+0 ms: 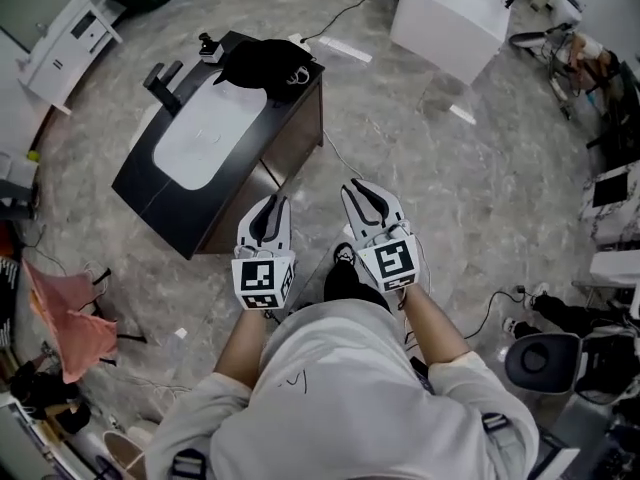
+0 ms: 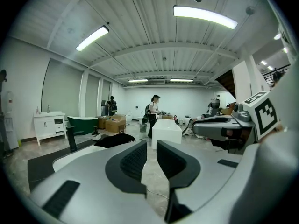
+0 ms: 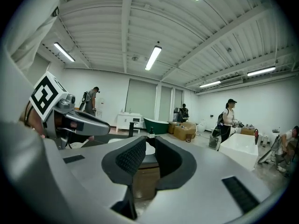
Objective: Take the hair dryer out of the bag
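A black bag lies on the far end of a black vanity top with a white basin and a black faucet. No hair dryer shows. My left gripper and right gripper are held side by side in the air, short of the vanity's near corner. Both point toward it. In the left gripper view the bag sits ahead, left of the left gripper. Each gripper's jaws stand a narrow gap apart with nothing between them; the right gripper frames the vanity's wooden side.
A white rectangular tub stands on the marble floor beyond, to the right. A pink cloth on a rack is at the left. Cables and an office chair lie at the right. A person stands far off.
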